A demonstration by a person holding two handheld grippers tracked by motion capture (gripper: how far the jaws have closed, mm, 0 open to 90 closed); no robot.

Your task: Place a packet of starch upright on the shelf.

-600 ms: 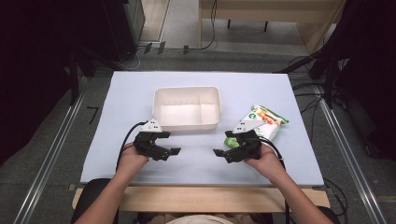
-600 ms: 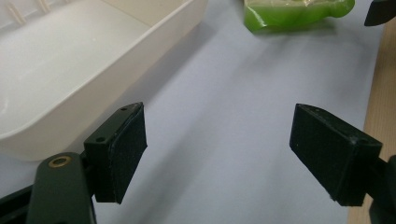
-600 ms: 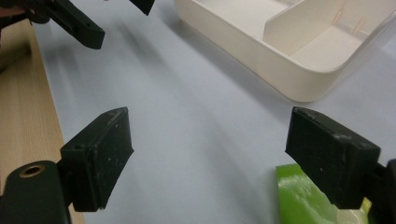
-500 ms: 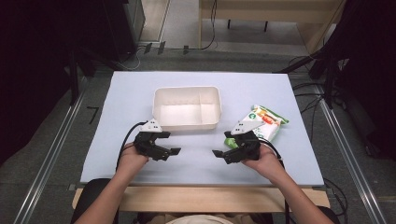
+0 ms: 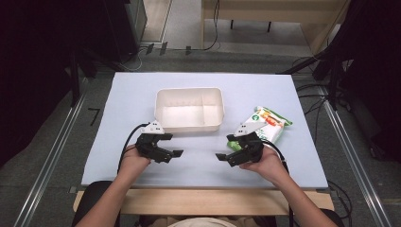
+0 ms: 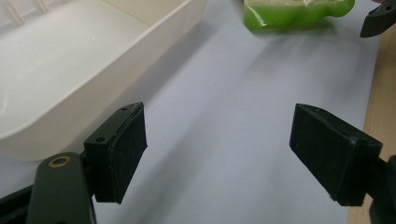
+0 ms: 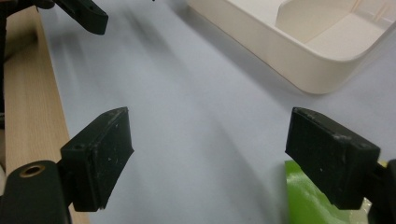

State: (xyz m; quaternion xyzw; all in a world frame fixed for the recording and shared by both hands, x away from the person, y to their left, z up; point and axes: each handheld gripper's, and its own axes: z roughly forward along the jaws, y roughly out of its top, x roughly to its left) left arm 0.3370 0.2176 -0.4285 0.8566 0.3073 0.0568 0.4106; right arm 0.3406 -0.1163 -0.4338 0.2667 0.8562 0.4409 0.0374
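The right claw [image 5: 230,152] and left claw [image 5: 168,145] hovered agape, empty, near the green plastic snack packet [image 5: 265,124] and white rectangular plastic tub [image 5: 189,109].

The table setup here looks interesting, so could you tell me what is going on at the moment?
A person sits at the table with a gripper in each hand. The left gripper and the right gripper hang just above the table in front of the white bin, pointing toward each other, both with open jaws and nothing between them. The green snack bag lies to the right of the bin, close behind the right gripper. The bin looks empty.
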